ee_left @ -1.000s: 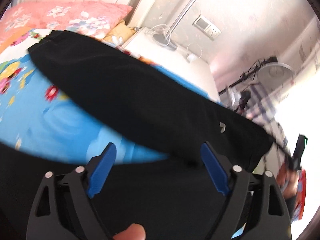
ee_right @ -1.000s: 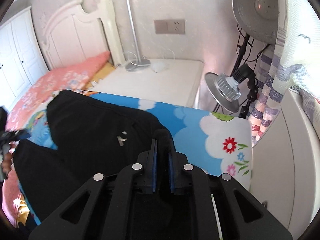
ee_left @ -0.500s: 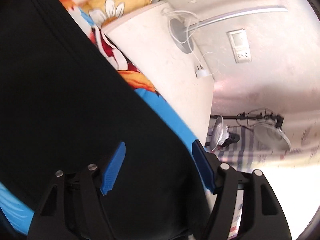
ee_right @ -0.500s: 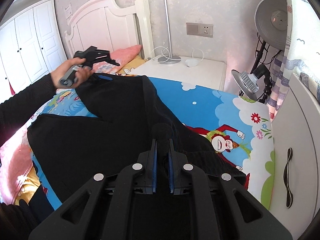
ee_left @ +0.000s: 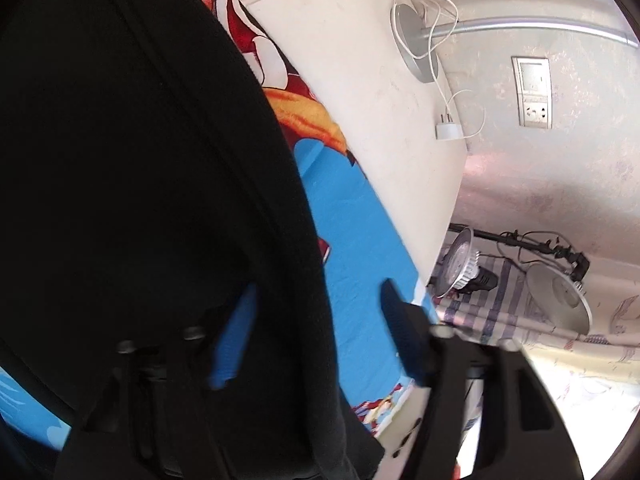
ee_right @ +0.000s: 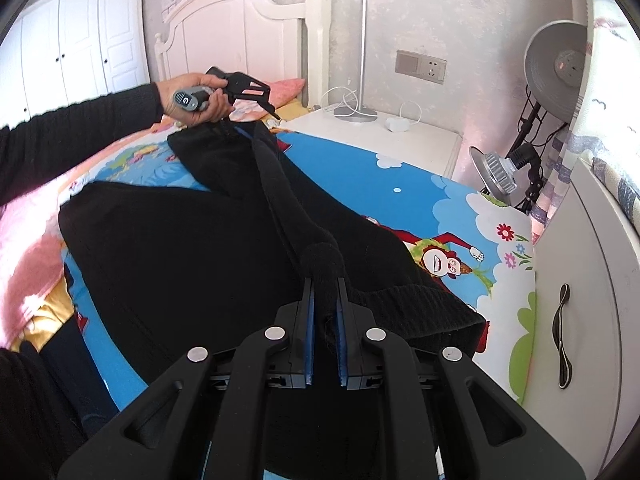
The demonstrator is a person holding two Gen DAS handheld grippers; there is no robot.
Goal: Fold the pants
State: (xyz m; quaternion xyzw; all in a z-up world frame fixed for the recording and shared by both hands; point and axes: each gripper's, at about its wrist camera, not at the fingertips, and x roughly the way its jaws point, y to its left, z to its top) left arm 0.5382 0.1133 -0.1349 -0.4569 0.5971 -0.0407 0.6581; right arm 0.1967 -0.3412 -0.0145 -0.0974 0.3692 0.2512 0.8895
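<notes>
Two claws are on the black knitted pants point(ee_right: 208, 248), which lie spread over the bright blue cartoon-print bed sheet point(ee_right: 400, 188) ahead of me. My right claw point(ee_right: 325, 312) is clamped tight on a bunched ridge of the ribbed waistband, the cloth pinched up between its blue pads. My left claw point(ee_left: 316, 344), far ahead and to the left of the right one, is closing: the pants' edge runs between its blue pads point(ee_left: 400, 336), but I see sheet showing between the right-hand pad and the cloth, so it has not bitten yet. From the right claw's camera my left hand point(ee_right: 196, 100) holds that tool over the far end of the pants, near the white wooden headboard point(ee_right: 236, 36).

I judge the fold as barely begun: the two legs lie one over the other in part, slack and uneven. Left to do: secure the far end, bring it over toward the waistband, and flatten the stack.
</notes>
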